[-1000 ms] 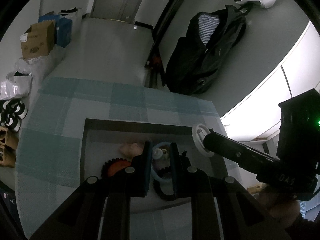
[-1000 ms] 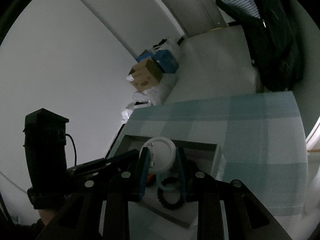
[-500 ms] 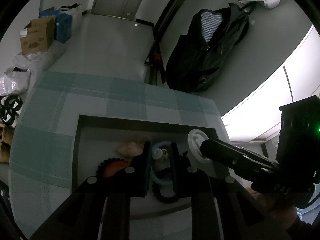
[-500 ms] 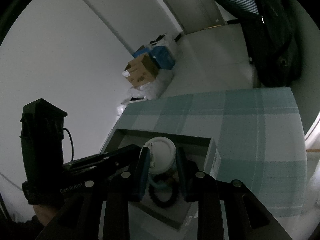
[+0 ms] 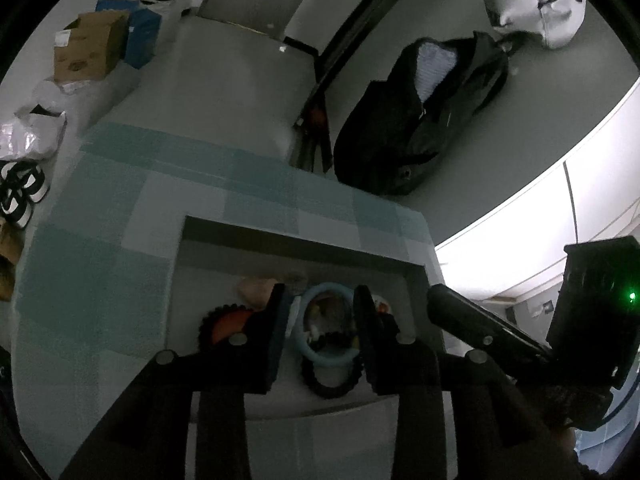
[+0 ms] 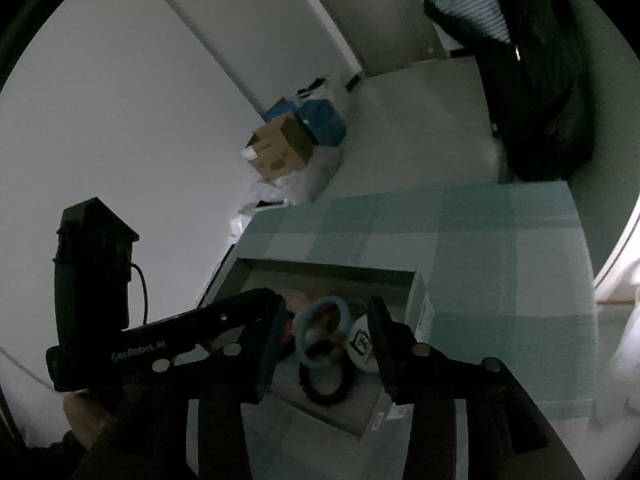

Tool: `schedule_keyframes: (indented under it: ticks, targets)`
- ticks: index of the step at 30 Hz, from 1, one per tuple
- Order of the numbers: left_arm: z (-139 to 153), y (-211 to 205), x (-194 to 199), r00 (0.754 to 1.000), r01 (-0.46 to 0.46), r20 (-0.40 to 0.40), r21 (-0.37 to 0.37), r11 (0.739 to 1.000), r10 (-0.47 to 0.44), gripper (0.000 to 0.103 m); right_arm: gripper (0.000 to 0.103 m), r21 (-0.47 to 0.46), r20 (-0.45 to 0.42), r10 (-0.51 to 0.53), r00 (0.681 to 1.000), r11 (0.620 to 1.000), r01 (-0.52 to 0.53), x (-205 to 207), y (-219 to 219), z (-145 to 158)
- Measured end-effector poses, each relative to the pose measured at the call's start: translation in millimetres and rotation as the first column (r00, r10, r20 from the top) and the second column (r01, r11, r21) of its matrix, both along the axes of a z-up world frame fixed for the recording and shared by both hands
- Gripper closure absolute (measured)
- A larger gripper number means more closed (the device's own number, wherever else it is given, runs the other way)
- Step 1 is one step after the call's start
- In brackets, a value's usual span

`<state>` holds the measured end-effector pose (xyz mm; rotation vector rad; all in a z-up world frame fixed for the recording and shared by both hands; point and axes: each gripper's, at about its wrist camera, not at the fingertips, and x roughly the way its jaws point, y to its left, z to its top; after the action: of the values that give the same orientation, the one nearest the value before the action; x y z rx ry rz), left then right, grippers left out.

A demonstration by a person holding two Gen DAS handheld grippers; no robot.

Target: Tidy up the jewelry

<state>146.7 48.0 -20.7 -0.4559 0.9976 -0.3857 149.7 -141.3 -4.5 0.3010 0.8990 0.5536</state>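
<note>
An open grey box (image 5: 304, 246) sits on a teal checked cloth and holds jewelry: a light blue bangle (image 5: 304, 344), a black beaded bracelet (image 5: 330, 388), an orange and black piece (image 5: 224, 322) and a pink piece (image 5: 254, 288). My left gripper (image 5: 320, 320) is open and empty above the blue bangle. My right gripper (image 6: 326, 332) is open over the same box (image 6: 332, 270). A white round piece (image 6: 360, 344) lies in the box by the right finger. The blue bangle (image 6: 304, 340) and black bracelet (image 6: 326, 392) lie below.
The checked cloth (image 5: 100, 272) covers the table (image 6: 500, 260). On the floor lie a black bag (image 5: 416, 120), a cardboard box (image 5: 88, 46), blue boxes (image 6: 322, 122) and shoes (image 5: 20, 192). A white wall (image 6: 140, 100) is at left.
My right gripper has opened and let go of the white round piece, which now lies in the box. My left gripper has opened wider. Both stay over the box.
</note>
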Motion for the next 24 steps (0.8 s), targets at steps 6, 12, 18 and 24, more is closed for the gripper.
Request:
schedule_keyframes:
  ticks: [6, 12, 18, 24]
  targets:
    - [11, 4, -12, 0.999, -0.025, 0.035, 0.034, 0.999, 0.023, 0.067, 0.05, -0.007, 0.039, -0.028, 0.999, 1.0, 0.028, -14, -5, 13]
    - [21, 3, -31, 0.994, -0.056, 0.096, 0.116, 0.992, 0.045, 0.056, 0.038, -0.014, 0.101, -0.053, 0.993, 0.998, 0.055, -34, -10, 25]
    - [35, -12, -56, 0.98, -0.098, 0.193, 0.295, 0.95, 0.041, 0.047, 0.023, -0.022, 0.149, -0.067, 0.986, 0.997, 0.071, -55, -11, 31]
    - [47, -22, -77, 0.961, -0.126, 0.275, 0.354, 0.927, 0.025, 0.032, 0.017, -0.052, 0.146, -0.084, 0.986, 0.994, 0.093, -70, -7, 36]
